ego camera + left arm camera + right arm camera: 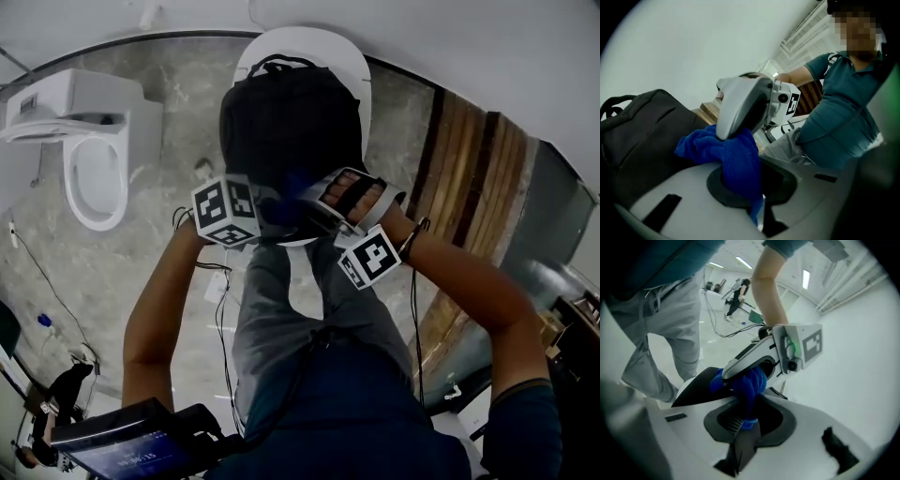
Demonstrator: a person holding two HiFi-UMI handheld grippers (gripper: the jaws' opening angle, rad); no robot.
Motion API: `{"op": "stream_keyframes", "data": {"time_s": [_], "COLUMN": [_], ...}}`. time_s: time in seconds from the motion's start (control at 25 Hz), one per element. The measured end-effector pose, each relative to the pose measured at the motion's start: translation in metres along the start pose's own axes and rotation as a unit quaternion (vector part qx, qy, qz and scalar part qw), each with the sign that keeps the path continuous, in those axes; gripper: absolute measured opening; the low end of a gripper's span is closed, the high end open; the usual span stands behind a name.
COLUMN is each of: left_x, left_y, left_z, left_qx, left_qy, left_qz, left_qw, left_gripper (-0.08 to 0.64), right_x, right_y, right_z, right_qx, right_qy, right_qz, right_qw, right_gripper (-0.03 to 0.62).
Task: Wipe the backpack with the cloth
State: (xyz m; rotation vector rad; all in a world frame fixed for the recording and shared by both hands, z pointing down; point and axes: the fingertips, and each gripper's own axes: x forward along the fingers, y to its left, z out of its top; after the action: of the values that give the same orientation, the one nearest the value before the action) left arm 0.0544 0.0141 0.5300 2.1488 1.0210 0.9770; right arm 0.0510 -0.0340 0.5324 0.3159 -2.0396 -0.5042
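Note:
A black backpack (291, 122) lies on a round white seat (314, 47). Both grippers meet at its near edge, over a blue cloth (300, 185). In the left gripper view the cloth (736, 159) runs down into my left gripper (757, 208), which is shut on it, beside the backpack (642, 126). My right gripper (729, 133) bites the same cloth from above. In the right gripper view the cloth (746, 380) hangs between my right gripper's (743, 427) jaws, which are closed on its lower end, with the left gripper (733, 373) opposite.
A white toilet (94, 159) stands to the left on the grey stone floor. A wood-panelled wall (469, 187) runs along the right. Cables (220, 309) hang by my legs, and a tablet (122, 445) sits at the lower left.

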Motion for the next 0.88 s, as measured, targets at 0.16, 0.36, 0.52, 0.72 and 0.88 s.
{"op": "stream_keyframes", "data": {"time_s": [0.16, 0.36, 0.52, 0.72, 0.88], "left_x": [-0.026, -0.05, -0.05, -0.071, -0.11], "left_y": [0.011, 0.012, 0.005, 0.021, 0.056], "left_z": [0.026, 0.052, 0.059, 0.056, 0.051], "left_qx": [0.003, 0.005, 0.014, -0.002, -0.039], "left_qy": [-0.087, -0.155, -0.153, -0.171, -0.221], "left_qz": [0.048, 0.086, 0.071, 0.117, 0.233], "left_qw": [0.995, 0.9842, 0.9856, 0.9783, 0.9461], "left_gripper": [0.018, 0.038, 0.046, 0.044, 0.043], "right_x": [-0.022, -0.064, -0.088, -0.114, -0.087], "right_y": [-0.02, -0.029, -0.02, -0.003, 0.032], "right_z": [-0.014, -0.023, -0.044, -0.102, -0.138], "right_qx": [0.119, 0.244, 0.299, 0.388, 0.538], "right_qy": [0.01, 0.008, 0.048, 0.11, 0.137], "right_qz": [-0.043, -0.117, -0.153, -0.194, -0.156], "right_qw": [0.992, 0.963, 0.941, 0.894, 0.817], "right_gripper": [0.051, 0.032, 0.031, 0.028, 0.028]}}
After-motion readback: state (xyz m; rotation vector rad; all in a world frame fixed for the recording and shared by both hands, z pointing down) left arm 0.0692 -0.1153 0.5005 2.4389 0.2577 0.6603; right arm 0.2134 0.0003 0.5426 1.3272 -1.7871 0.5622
